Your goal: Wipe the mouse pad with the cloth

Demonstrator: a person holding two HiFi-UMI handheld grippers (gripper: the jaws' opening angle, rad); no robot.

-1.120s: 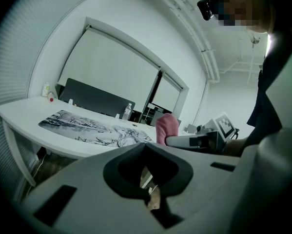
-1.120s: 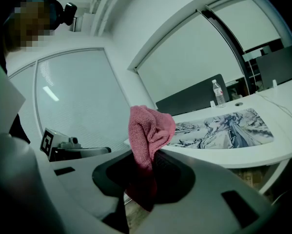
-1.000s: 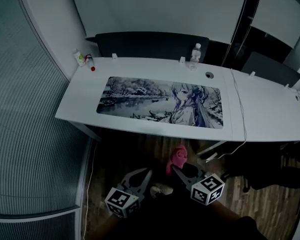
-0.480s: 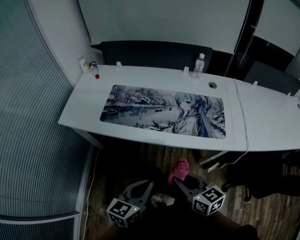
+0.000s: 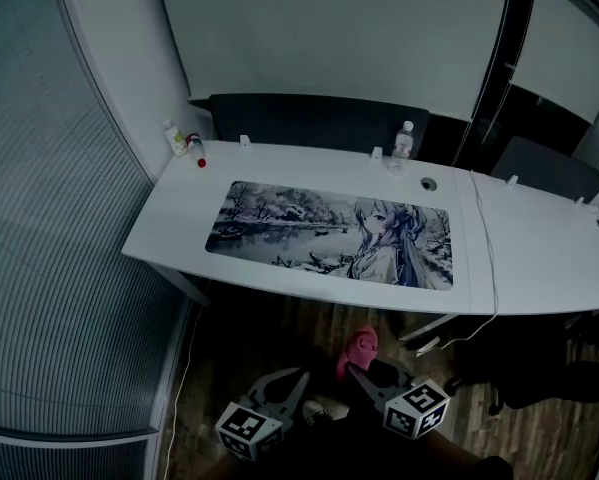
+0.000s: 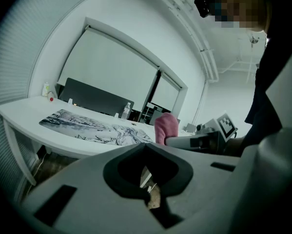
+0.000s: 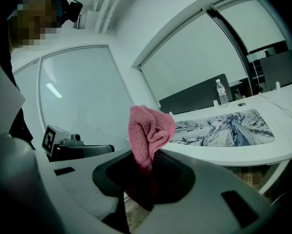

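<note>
The mouse pad [image 5: 334,236] lies open to reach from the white desk's [image 5: 174,218] near edge. Obstacles keep to the back rim — a water bottle [image 5: 403,140] and small bottles [image 5: 175,138] at the left corner — while a white cable [image 5: 487,253] crosses just right of the pad.

White desk [image 5: 179,228], water bottle [image 5: 403,144] at its far edge, small bottles [image 5: 177,139] at left corner, wood floor [image 5: 269,328]

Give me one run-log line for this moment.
phase: pre-wipe | right hand-held gripper: shut on cloth | left hand-held gripper: shut, empty | mouse pad: untouched
</note>
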